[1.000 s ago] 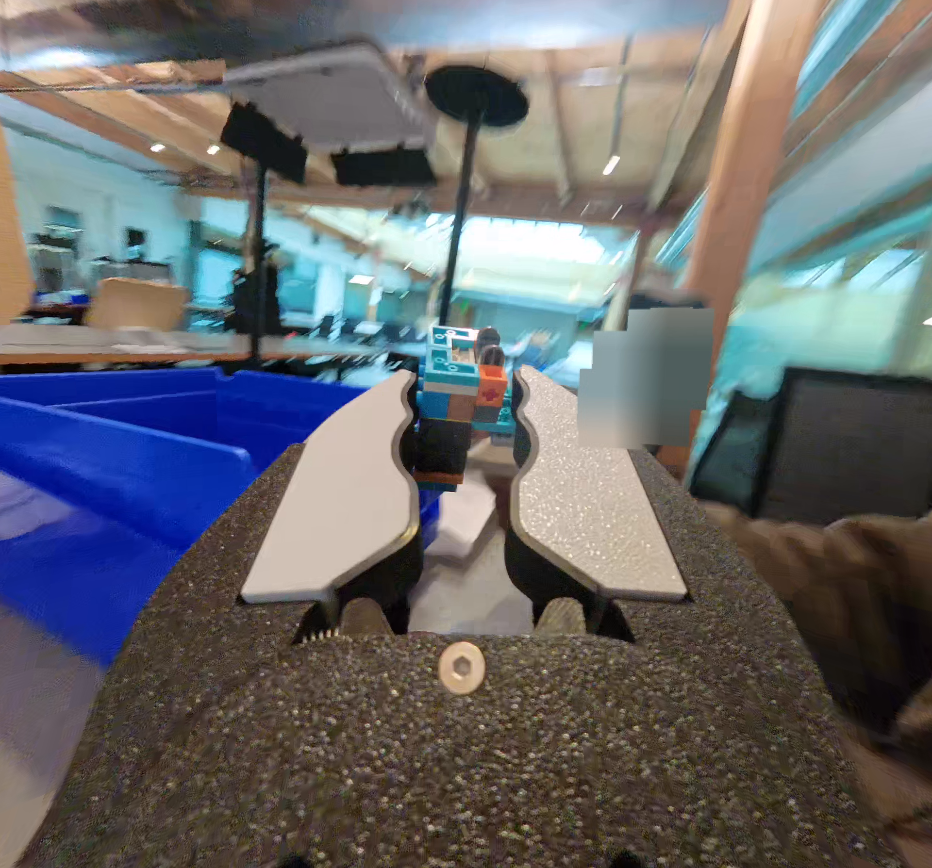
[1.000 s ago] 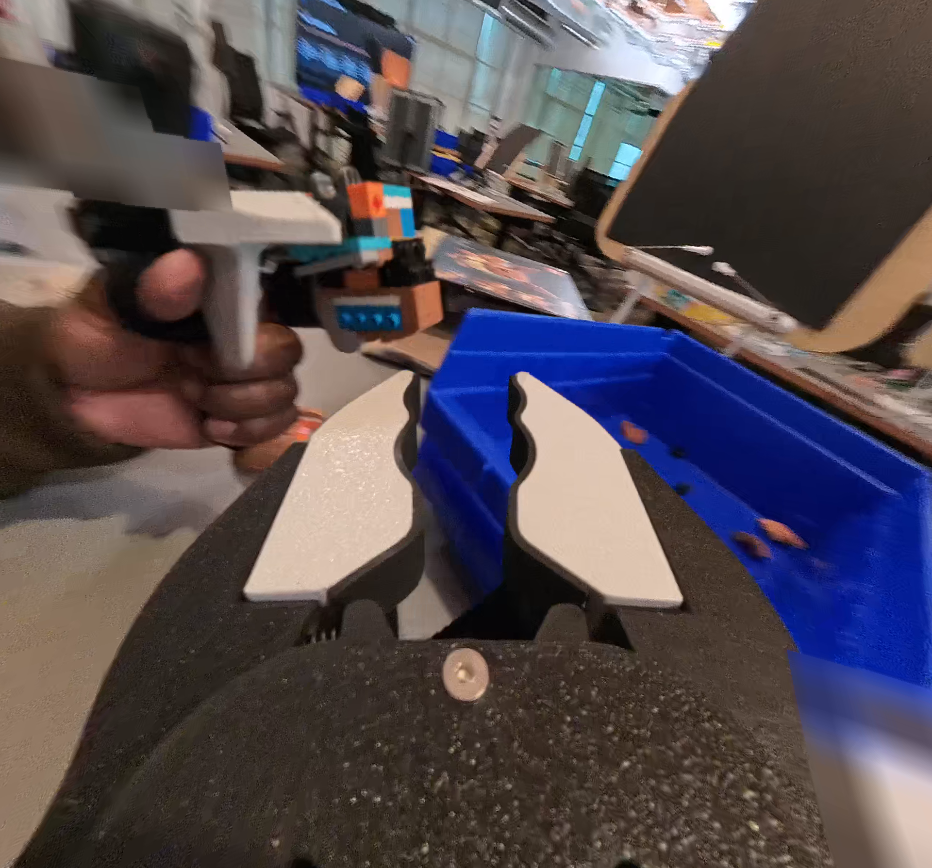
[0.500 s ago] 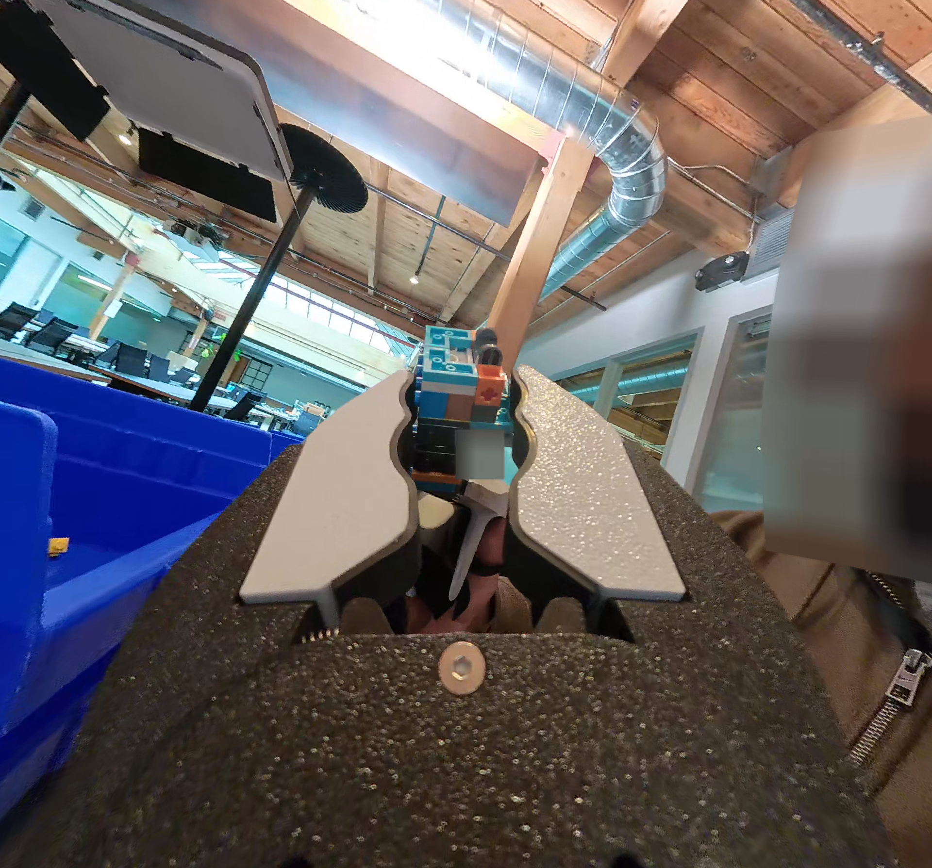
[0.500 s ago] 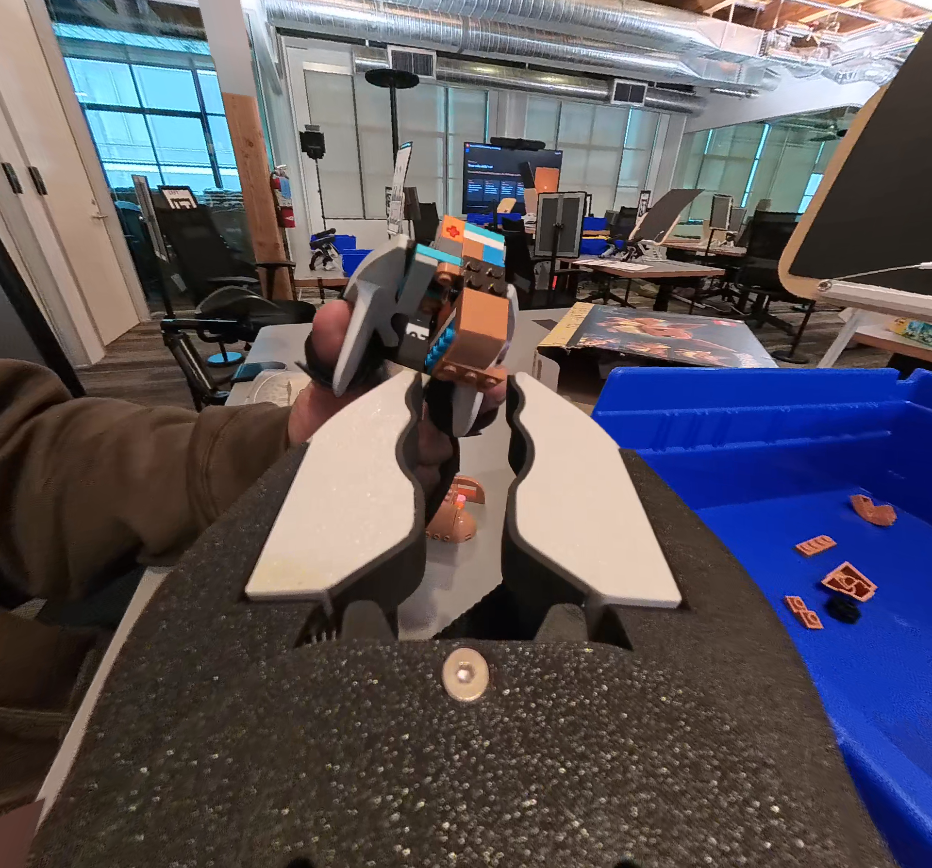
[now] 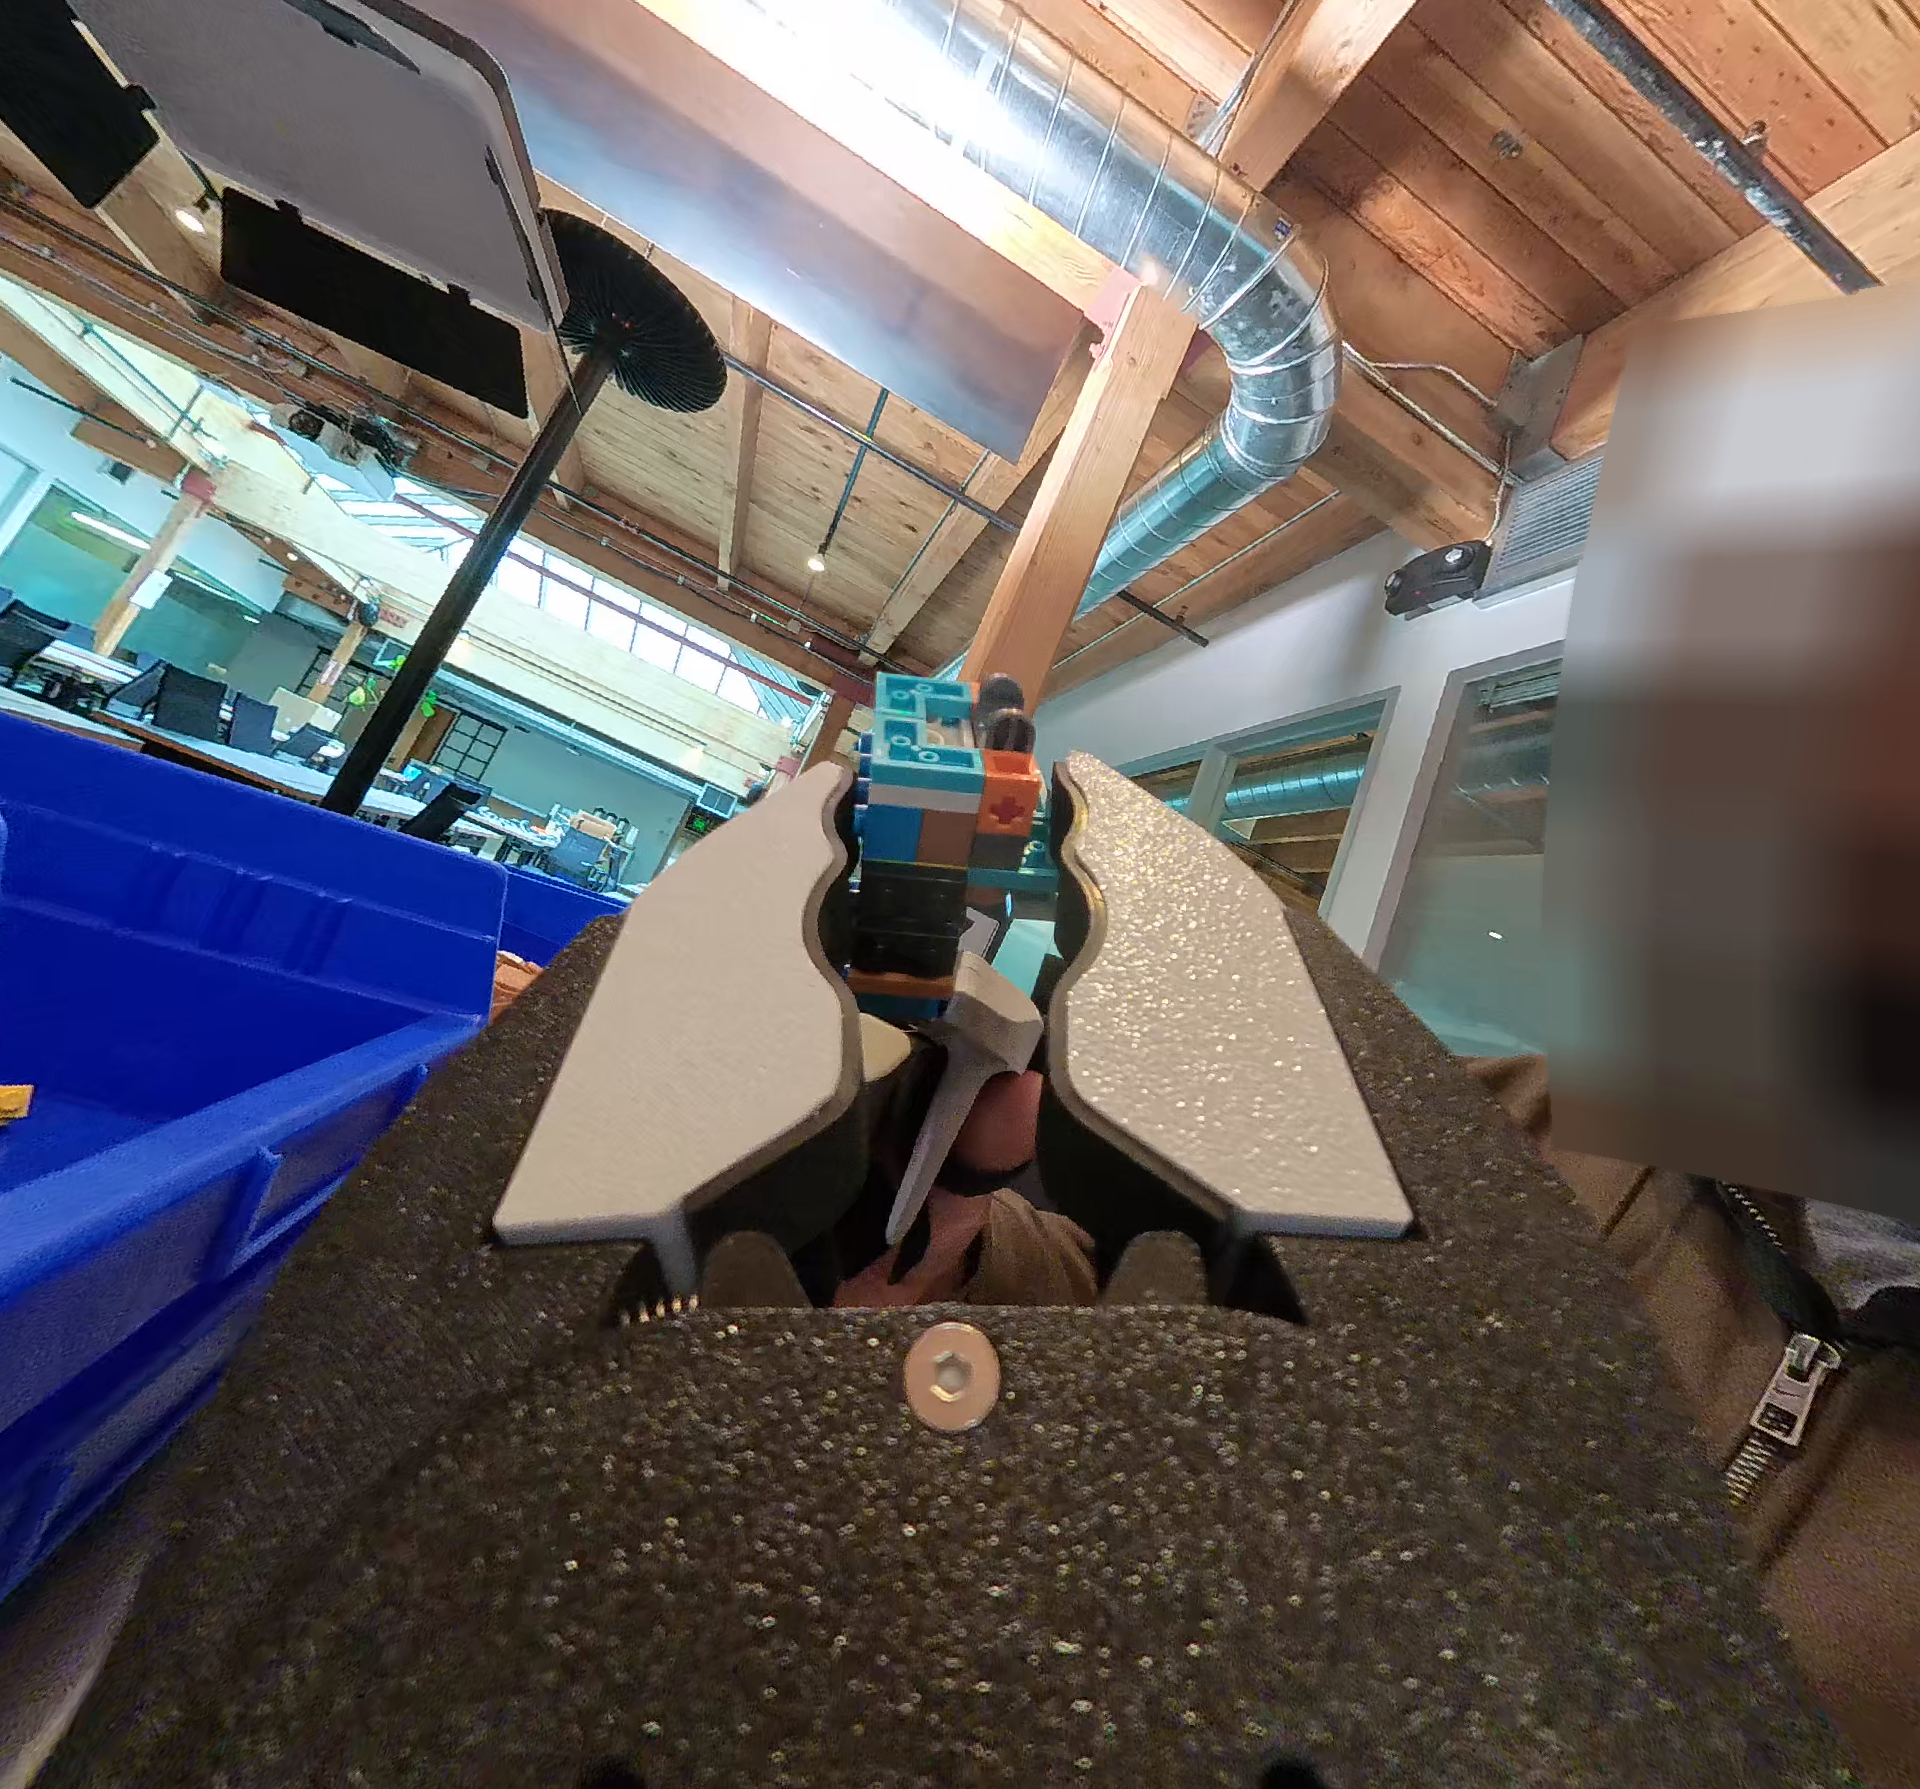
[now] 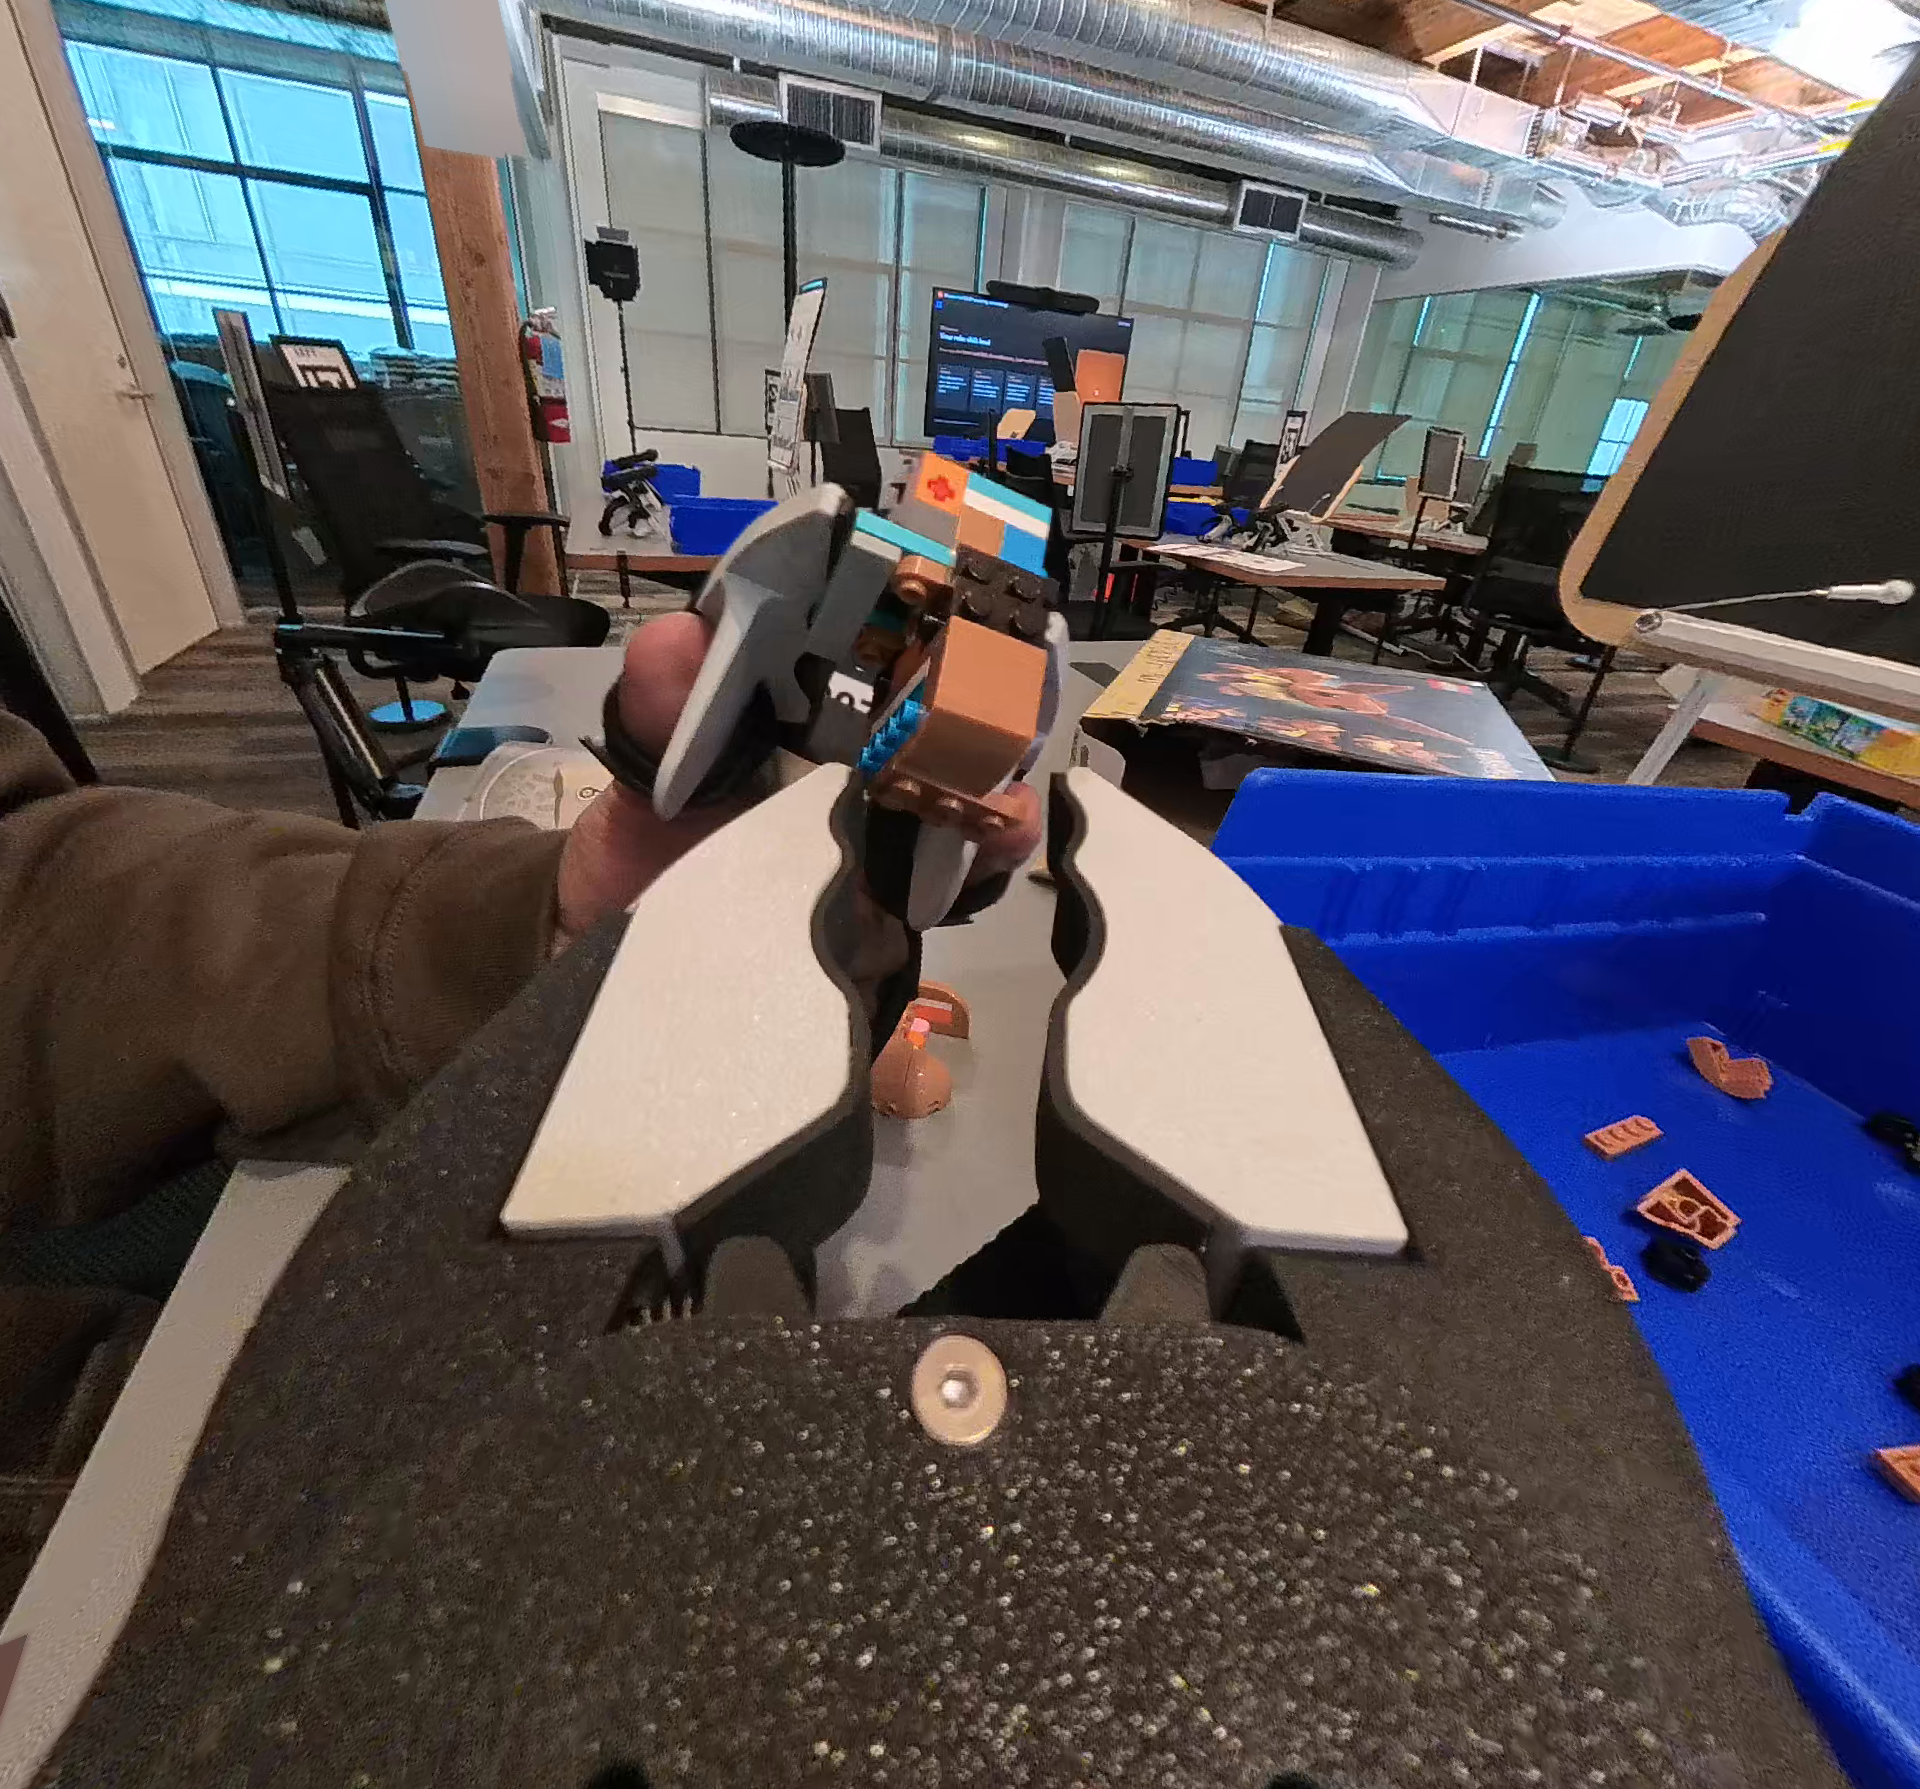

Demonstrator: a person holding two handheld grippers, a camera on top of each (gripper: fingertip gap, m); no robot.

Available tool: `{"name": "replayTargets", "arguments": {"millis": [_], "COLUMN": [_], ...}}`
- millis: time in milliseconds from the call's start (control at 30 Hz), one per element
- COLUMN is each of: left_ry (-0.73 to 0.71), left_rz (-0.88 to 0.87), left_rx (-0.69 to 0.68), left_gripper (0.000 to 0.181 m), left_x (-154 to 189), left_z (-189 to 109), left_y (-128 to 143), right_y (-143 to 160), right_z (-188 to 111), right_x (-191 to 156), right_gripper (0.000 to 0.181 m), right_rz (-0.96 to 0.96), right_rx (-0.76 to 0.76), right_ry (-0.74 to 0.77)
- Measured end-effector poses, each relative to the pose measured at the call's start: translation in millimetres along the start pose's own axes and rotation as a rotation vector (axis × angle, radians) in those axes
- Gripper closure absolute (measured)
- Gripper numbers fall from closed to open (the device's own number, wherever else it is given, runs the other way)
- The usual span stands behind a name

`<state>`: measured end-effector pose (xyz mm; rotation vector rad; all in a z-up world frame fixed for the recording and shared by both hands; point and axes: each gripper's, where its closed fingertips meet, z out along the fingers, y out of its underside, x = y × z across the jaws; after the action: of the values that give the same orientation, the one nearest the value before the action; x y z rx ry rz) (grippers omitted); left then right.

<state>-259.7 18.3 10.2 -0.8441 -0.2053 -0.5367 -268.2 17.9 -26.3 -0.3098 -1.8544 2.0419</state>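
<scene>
My left gripper [image 5: 951, 783] is shut on a small brick assembly [image 5: 914, 846] of teal, orange, black and brown bricks and holds it up in the air, tilted toward the ceiling. In the right wrist view the same assembly [image 6: 977, 690] sits between the left gripper's grey fingers [image 6: 727, 659], with a hand in a brown sleeve [image 6: 260, 960] behind. My right gripper [image 6: 951, 804] is open and empty. Its tips are right below the assembly's brown bottom block, and whether they touch it I cannot tell. One right finger [image 5: 982, 1022] shows under the assembly in the left wrist view.
A blue bin [image 6: 1558, 866] stands to the right with several loose brown and black pieces [image 6: 1683, 1209] on its floor; it also shows in the left wrist view [image 5: 208, 991]. A small brown brick part [image 6: 914, 1064] lies on the grey table [image 6: 977, 970]. A flat printed box [image 6: 1320, 711] lies farther back.
The left gripper has swung the assembly from beside the bin up in front of the right gripper and tilted upward. The right gripper has turned toward it. Both jaws keep their width.
</scene>
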Motion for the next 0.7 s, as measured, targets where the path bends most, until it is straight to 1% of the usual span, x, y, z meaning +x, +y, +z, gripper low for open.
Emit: {"name": "replayTargets", "arguments": {"millis": [33,133,233,300,400,533,567,600,700], "left_ry": [0.001,0.009,-0.013,-0.027,-0.05,-0.077,-0.082,-0.094,-0.104], "left_rz": [-0.005,-0.02,-0.007,0.014,0.046,0.075,0.076,0.078,0.101], "left_rx": [0.0,0.005,-0.001,-0.014,-0.038,-0.101,-0.112,-0.121,-0.141], "left_gripper": [0.146,0.146,0.145,0.145,0.138,0.128,0.129,0.133,0.181], "left_x": [-0.3,0.1,-1.6,-1.7,-2.0,-3.9,-5.0,-6.9,-9.8], "left_z": [0.1,0.1,1.1,1.8,2.8,5.0,5.7,6.0,3.9], "left_y": [0.4,-0.1,0.6,1.3,2.0,10.8,13.2,15.2,17.8], "right_y": [0.0,-1.1,-1.5,-1.4,-3.0,-16.6,-18.3,-18.0,-14.9], "right_z": [0.2,-0.5,-1.8,-2.5,-3.5,-10.4,-12.0,-12.8,-12.1], "right_x": [-1.7,-1.8,-0.4,-0.4,-1.5,3.1,4.9,6.6,7.4], "right_gripper": [0.152,0.152,0.152,0.153,0.153,0.153,0.153,0.153,0.153], "right_rz": [-0.008,-0.038,-0.032,0.001,0.063,0.178,0.196,0.199,0.183], "right_rx": [0.0,-0.003,-0.009,-0.007,0.01,0.102,0.112,0.11,0.09], "right_ry": [-0.006,0.008,0.015,0.0,-0.031,-0.065,-0.068,-0.063,-0.049]}}
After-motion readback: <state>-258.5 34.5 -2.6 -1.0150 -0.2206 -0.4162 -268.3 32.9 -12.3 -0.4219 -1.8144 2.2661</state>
